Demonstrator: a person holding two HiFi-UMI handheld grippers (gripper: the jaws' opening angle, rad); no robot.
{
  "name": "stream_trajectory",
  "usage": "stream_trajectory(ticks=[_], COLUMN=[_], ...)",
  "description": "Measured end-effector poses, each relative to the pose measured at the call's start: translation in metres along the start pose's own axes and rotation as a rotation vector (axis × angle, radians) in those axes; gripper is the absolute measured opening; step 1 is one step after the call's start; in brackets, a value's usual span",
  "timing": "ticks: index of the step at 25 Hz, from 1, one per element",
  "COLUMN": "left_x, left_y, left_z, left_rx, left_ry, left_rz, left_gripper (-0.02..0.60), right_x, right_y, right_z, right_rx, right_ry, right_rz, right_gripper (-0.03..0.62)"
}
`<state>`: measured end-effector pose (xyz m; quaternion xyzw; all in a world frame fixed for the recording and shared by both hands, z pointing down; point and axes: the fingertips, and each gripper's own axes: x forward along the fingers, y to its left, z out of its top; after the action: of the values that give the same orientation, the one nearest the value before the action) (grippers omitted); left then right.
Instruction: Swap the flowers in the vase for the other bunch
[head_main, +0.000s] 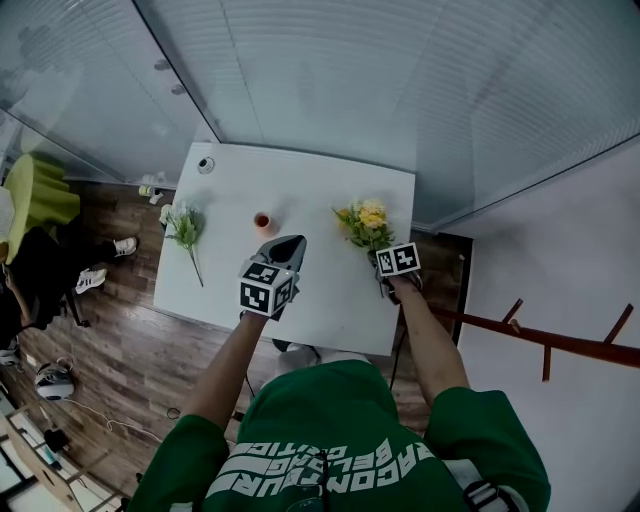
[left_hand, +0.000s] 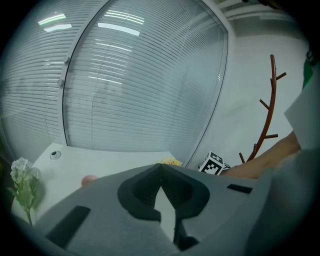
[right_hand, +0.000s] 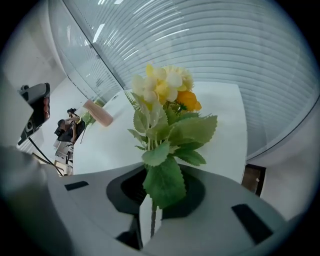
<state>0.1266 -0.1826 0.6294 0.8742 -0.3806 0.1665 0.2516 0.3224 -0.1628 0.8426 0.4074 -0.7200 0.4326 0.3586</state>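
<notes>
Both hand-held grippers were over the counter, a white top set against a wall of glass and blinds. The right hand-held gripper had its jaws pinched on the thin stem of the yellow bunch, just below the lowest leaf. The yellow, cream and orange heads pointed away from the gripper, over the right part of the counter. Whether the bunch touched the counter could not be told. The left hand-held gripper was over the near middle of the counter, its jaw tips pressed together with nothing between them. The vase, small and pinkish-orange, stood on the counter just beyond the left gripper. It sat between the two bunches and apart from both. The white bunch lay flat near the left edge, well apart from the vase, with its heads toward the far side and its stem running toward the near edge. A small round object sat at the far left corner of the counter. To the right, past the counter, a brown coat rack stood by a white wall. The person holding the grippers wore a green shirt with bare forearms, and wood flooring showed to the left of the counter.
</notes>
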Motion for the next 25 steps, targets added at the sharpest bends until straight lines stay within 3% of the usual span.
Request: stream_trajectory(ticks=[8,14,20,25], left_x=[-0.001,-0.003,-0.002,-0.010], left_y=[0.010,0.010,0.010,0.015], left_z=[-0.002,-0.001,-0.002,0.002], left_rx=[-0.010,-0.012,-0.001,-0.003], left_ry=[0.001,-0.003,-0.014,-0.024], left_rz=[0.010,0.007,-0.002,0.008], left_gripper=[0.008,0.008,0.008,0.008], right_x=[0.008,0.004,0.001,-0.022], right_y=[-0.002,-0.002,-0.005,-0.007], right_z=[-0.003,0.004,0.004,0.018], right_rx=[0.007,0.043,0.072,0.097], right_ry=[0.017,-0.033,-0.060,-0.124], right_rz=[-0.008,-0.027,-0.037,-0.087], right_gripper=[0.046,0.054,0.166,0.192])
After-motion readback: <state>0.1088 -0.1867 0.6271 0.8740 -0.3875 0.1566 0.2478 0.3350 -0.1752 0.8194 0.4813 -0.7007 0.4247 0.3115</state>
